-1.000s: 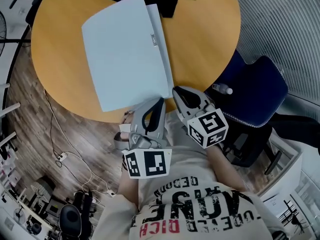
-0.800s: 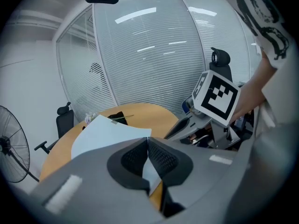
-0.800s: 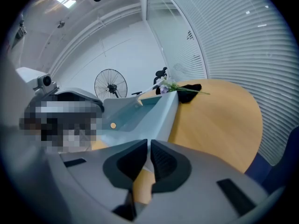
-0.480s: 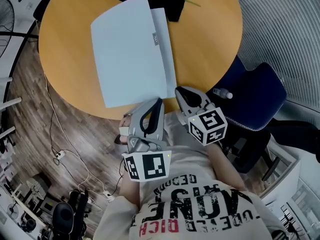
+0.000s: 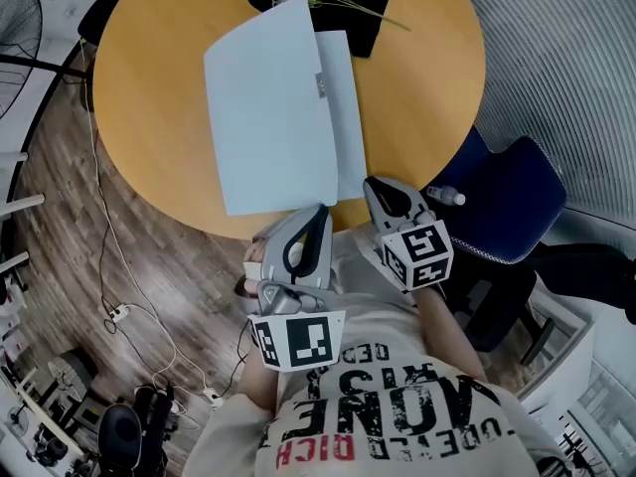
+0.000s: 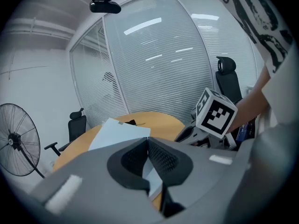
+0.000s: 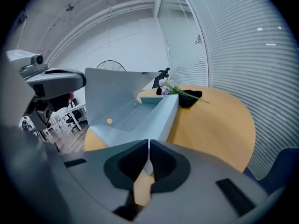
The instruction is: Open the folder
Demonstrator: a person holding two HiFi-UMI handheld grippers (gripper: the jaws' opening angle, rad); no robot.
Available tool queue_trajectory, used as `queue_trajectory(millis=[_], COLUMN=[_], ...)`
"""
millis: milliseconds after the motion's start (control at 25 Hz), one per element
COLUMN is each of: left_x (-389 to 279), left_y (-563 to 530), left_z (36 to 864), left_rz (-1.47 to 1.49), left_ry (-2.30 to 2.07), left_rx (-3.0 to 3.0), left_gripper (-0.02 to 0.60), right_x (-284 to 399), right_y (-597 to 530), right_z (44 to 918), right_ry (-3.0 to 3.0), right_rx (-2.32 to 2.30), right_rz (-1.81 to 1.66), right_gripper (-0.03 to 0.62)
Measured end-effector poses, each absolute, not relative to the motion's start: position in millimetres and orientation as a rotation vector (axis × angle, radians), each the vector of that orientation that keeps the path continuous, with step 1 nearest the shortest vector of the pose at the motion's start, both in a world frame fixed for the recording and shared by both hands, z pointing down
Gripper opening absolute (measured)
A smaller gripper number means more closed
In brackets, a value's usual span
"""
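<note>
On table (image 5: pixel 427 87), folder (image 5: pixel 288 97) lies 12-to-6. At 6 o'clock: left gripper (image 5: pixel 320 210) pinched shut on cover (image 7: pixel 112 90) corner, cover lifted; right gripper (image 5: pixel 376 183) closed, apparently on base (image 5: pixel 346 117) edge. Risks: thin cover slips from pinch, flops shut; base drags off table toward 6 if right hold fails.

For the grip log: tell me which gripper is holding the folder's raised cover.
The left gripper: its jaws are shut on the near edge of the raised cover. The right gripper clamps the flat back panel lying on the table.
</note>
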State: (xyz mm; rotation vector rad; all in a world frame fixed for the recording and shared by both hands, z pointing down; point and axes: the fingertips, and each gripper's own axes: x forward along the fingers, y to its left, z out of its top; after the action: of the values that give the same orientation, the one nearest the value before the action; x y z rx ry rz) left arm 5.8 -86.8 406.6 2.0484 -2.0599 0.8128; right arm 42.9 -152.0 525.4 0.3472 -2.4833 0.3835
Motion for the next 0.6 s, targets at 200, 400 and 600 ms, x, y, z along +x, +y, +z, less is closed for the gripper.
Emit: queue_trajectory(millis=[200, 400, 600], left_x=[-10, -22, -35], left_y=[-77, -69, -58], left_z=[396, 384, 370], left_rz=[0.726, 0.638, 0.606], left_ry=[-2.1, -2.166, -2.249], left_rx=[2.029, 1.996, 1.959], left_gripper=[0.013, 0.012, 0.012], right_x=[30, 30, 33], right_y=[-146, -145, -146], right_z=[525, 525, 526], right_ry=[-2.505, -2.497, -2.478], right_rx=[0.379, 0.416, 0.44], right_rz=[0.322, 0.297, 0.301], right_gripper=[0.014, 0.014, 0.014])
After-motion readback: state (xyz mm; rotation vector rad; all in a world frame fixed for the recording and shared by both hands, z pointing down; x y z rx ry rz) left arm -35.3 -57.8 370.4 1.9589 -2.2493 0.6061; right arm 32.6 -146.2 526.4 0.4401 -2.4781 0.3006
